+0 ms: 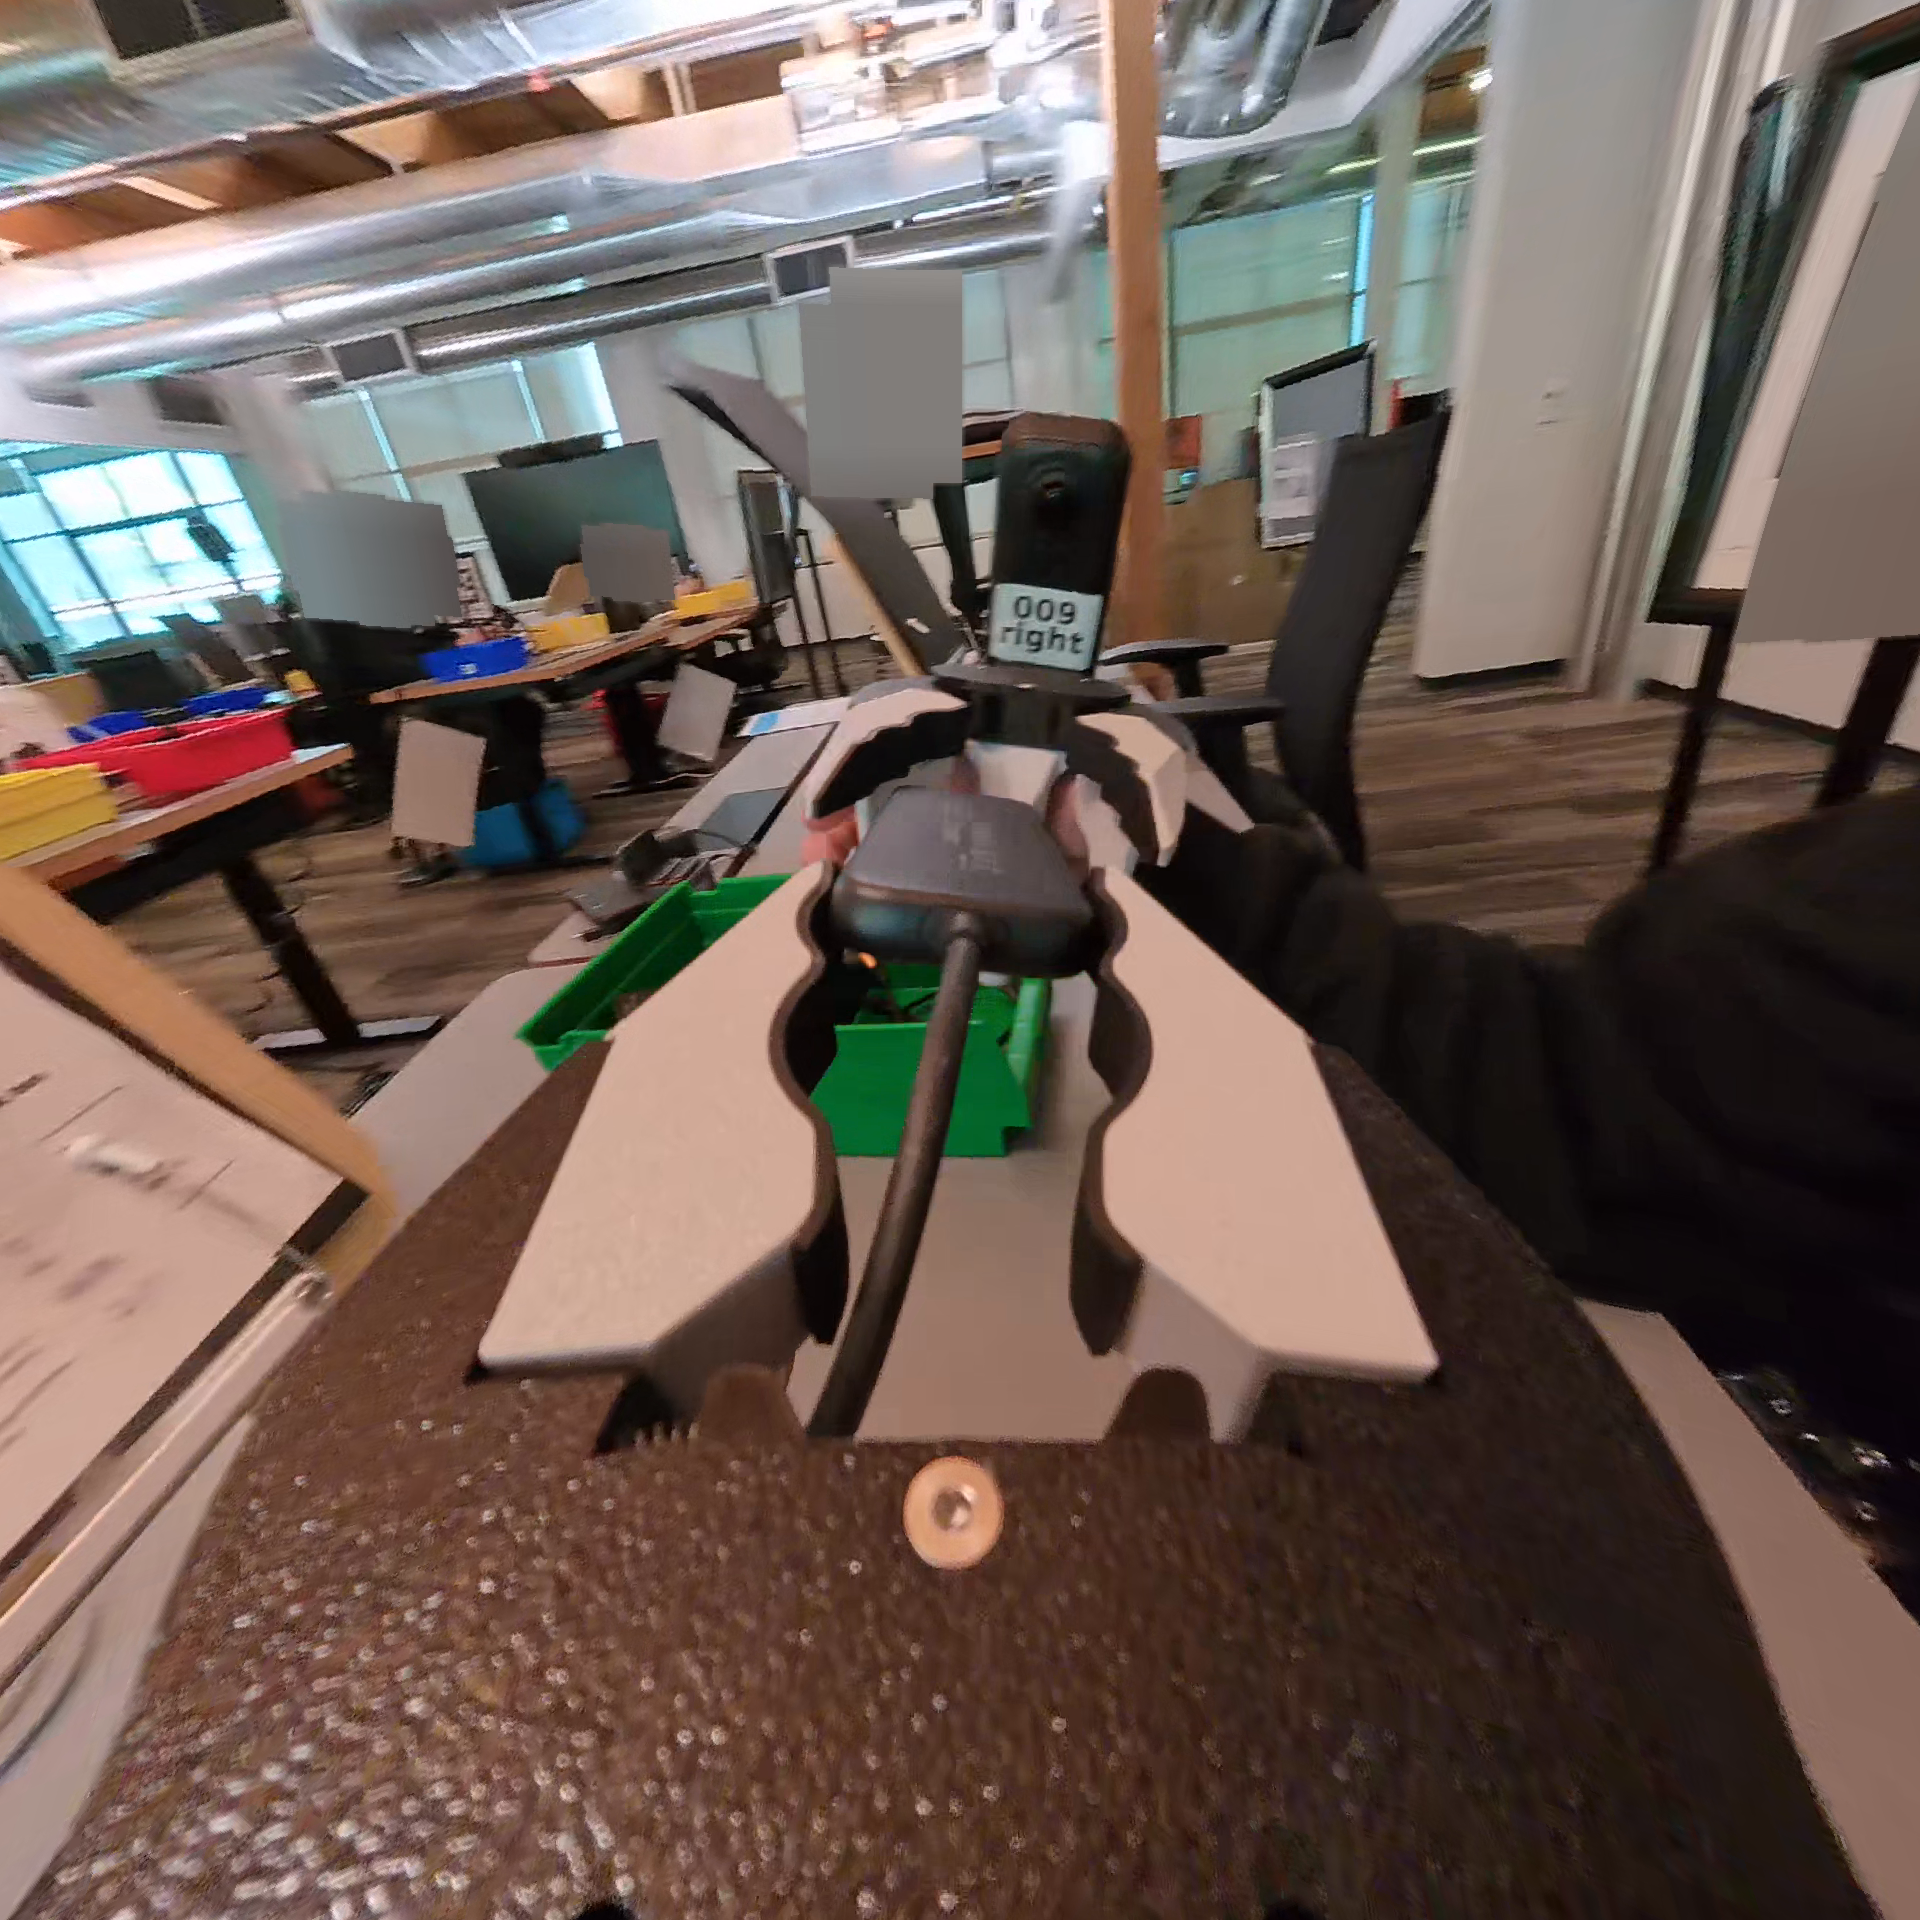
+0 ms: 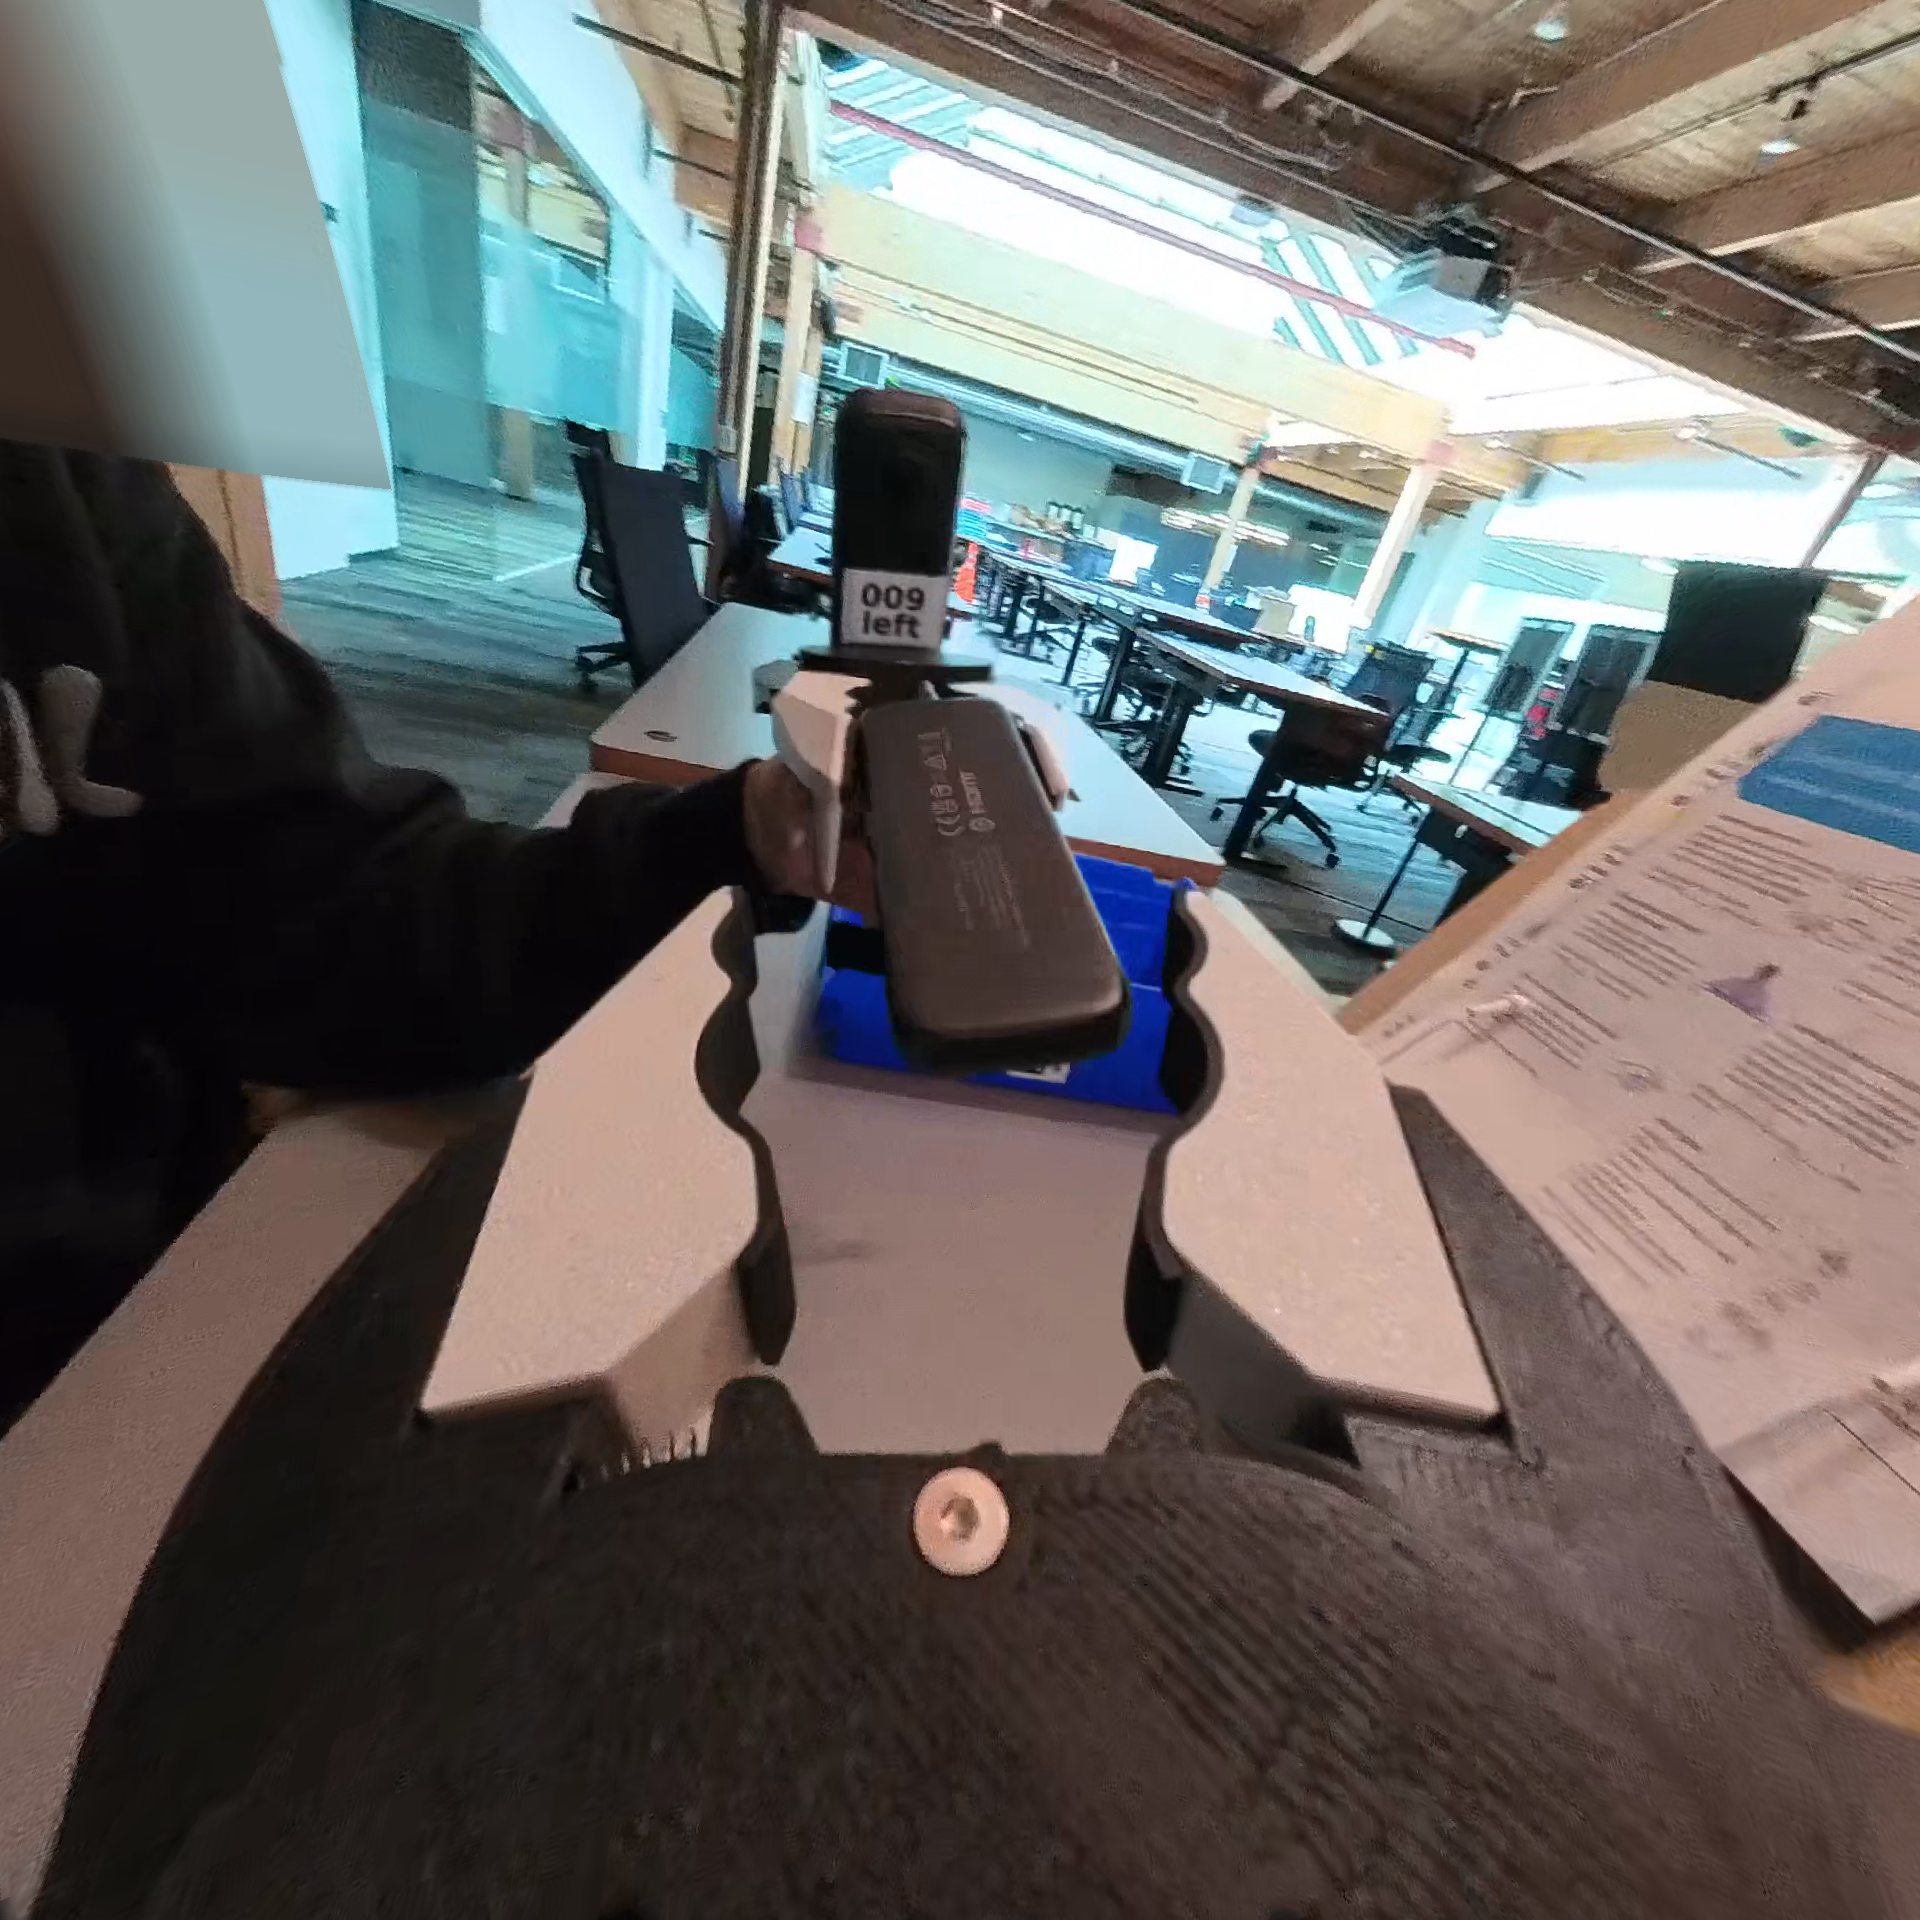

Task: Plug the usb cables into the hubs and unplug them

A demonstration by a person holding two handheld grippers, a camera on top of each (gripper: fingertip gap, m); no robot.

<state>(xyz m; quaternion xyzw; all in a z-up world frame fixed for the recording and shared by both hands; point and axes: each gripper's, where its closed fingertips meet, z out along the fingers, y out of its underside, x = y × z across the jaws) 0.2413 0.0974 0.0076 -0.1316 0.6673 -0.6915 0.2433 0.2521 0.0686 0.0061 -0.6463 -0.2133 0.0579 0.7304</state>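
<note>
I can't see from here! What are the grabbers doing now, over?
Left gripper shut on black hub. Right gripper open, fingers flanking hub's free end. No loose cable held. Blue bin underneath, not blocking.

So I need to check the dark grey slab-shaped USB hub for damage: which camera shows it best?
The right wrist view: the dark grey slab-shaped USB hub presents its whole broad face, clamped at its far end by the left gripper. The left wrist view shows only its cabled end, foreshortened between the fingers.
</note>
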